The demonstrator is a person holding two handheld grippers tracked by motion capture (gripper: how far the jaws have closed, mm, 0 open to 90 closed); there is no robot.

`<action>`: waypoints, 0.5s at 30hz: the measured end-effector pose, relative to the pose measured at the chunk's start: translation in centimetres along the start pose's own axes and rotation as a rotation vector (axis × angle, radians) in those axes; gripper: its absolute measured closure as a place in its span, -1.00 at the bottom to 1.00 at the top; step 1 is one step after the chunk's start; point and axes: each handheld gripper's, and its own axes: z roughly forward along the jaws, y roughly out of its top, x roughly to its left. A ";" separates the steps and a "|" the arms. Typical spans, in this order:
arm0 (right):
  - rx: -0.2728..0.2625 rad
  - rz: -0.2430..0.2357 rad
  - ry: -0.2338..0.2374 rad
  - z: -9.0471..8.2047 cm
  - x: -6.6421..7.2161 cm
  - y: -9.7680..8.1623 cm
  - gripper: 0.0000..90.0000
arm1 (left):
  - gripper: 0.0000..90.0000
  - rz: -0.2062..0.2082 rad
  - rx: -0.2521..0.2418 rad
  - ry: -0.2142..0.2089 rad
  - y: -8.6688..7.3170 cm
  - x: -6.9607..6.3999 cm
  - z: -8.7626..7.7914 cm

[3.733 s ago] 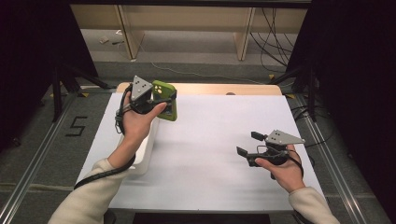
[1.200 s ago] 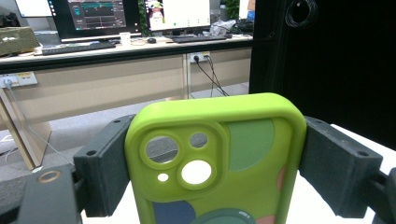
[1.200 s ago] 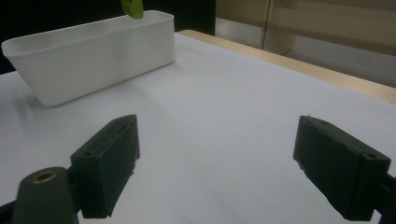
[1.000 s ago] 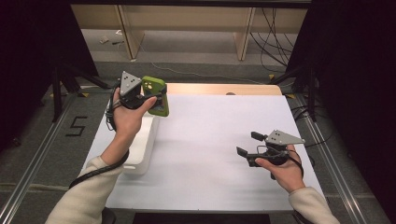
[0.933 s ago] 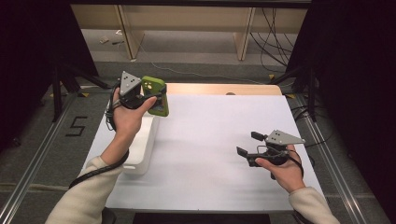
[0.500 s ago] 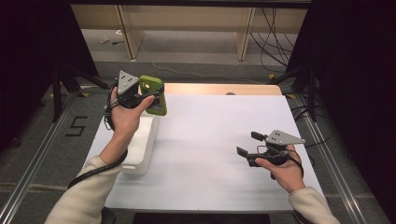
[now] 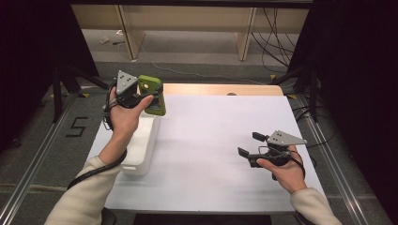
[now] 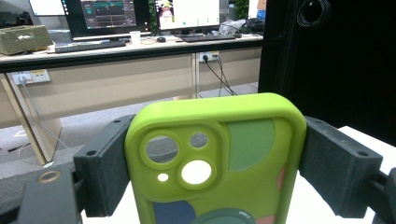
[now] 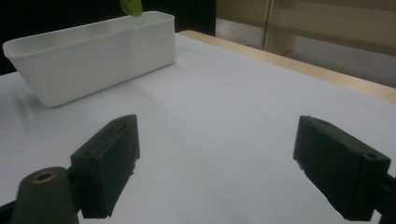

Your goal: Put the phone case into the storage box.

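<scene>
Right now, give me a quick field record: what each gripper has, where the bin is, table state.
left gripper: shut on the green phone case, held upright in the air by its side edges, camera cutouts at top
right gripper: open, nothing between the jaws, low over the table
white bin: on the table's left side, below the left hand, contents not visible
table: white top, wooden strip along the far edge

One green phone case [image 7: 152, 95], one white bin [image 7: 142, 149] and two hand-held grippers are showing on one worktop [image 7: 211, 140].
</scene>
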 end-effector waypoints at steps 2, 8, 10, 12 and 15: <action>-0.001 0.000 0.000 0.0 0.0 0.0 -0.65 | -0.64 -0.002 0.000 0.003 0.0 0.1 0.0; 0.003 0.001 0.000 0.0 0.0 0.0 -0.65 | -0.64 -0.008 0.000 0.011 0.1 0.4 -0.1; 0.000 0.001 0.001 0.0 0.0 0.0 -0.65 | -0.64 -0.011 -0.001 0.014 0.1 0.5 -0.1; 0.000 0.000 0.000 0.0 0.0 0.0 -0.65 | -0.64 -0.012 -0.002 0.015 0.1 0.6 -0.2; 0.000 0.000 0.000 0.0 0.0 0.0 -0.65 | -0.64 -0.016 -0.003 0.019 0.2 0.7 -0.2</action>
